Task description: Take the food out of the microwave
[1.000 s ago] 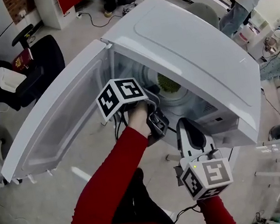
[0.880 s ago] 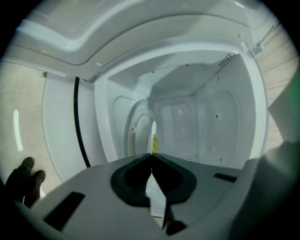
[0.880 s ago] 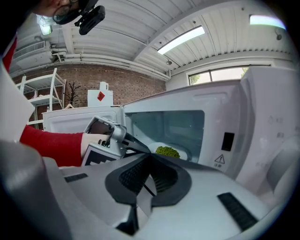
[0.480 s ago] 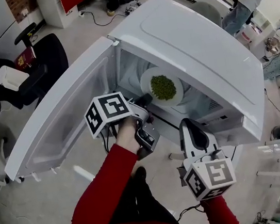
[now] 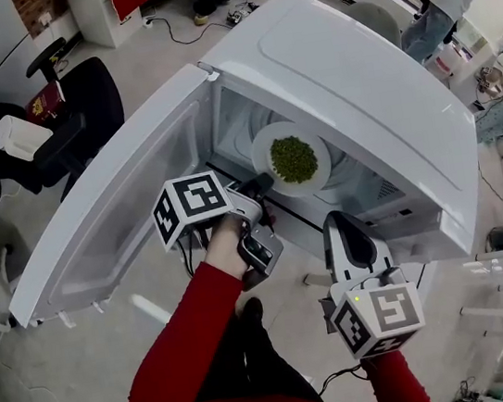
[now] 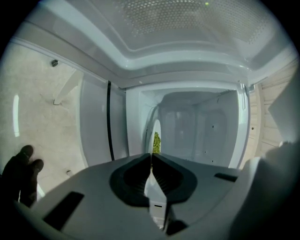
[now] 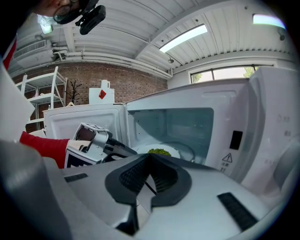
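Left gripper view | plate [image 6: 157, 125] edge-on (greens [image 6: 156, 142] a sliver) | rim in jaws

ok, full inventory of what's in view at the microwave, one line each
microwave: 1, white, centre; door open to the left
plate: 1, white, inside the cavity, near the front
food: 1 heap, green, on the plate
office chair: 1, black, upper left
cup: 1, white, by the chair
bystander: 1, light top, upper right
left gripper: 1, grey, shut on the plate's rim
right gripper: 1, grey, shut, empty, outside the microwave front
sleeves: 2, red
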A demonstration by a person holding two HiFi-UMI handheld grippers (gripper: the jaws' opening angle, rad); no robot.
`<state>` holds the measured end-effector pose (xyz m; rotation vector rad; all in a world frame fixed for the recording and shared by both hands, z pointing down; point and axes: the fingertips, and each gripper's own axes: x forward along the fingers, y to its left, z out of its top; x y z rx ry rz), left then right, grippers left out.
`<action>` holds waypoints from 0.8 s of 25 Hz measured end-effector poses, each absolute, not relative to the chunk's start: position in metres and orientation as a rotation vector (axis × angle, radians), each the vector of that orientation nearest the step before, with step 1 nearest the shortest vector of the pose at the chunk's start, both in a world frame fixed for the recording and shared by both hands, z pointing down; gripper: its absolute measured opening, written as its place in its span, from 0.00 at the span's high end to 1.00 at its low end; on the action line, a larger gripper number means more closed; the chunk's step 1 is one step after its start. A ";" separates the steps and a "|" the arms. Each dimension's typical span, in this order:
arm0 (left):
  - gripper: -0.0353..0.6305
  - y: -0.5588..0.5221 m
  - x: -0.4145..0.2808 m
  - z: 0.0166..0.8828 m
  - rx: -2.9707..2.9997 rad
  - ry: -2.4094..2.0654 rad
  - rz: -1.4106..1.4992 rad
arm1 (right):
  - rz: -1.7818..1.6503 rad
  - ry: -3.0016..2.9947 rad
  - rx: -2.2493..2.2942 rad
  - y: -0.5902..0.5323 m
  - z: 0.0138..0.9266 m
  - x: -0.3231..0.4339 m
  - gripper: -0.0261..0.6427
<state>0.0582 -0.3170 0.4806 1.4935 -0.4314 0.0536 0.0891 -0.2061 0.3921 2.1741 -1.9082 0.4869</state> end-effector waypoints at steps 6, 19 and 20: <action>0.81 -0.322 0.063 0.482 1.501 -0.417 0.062 | 0.498 -1.898 2.175 -0.206 0.393 0.087 0.94; 0.91 -0.323 0.058 0.480 1.537 -0.406 -0.025 | 0.472 -1.922 2.194 -0.200 0.387 0.088 0.94; 0.91 -0.323 0.055 0.479 1.535 -0.405 -0.038 | 0.473 -1.921 2.199 -0.199 0.387 0.088 0.94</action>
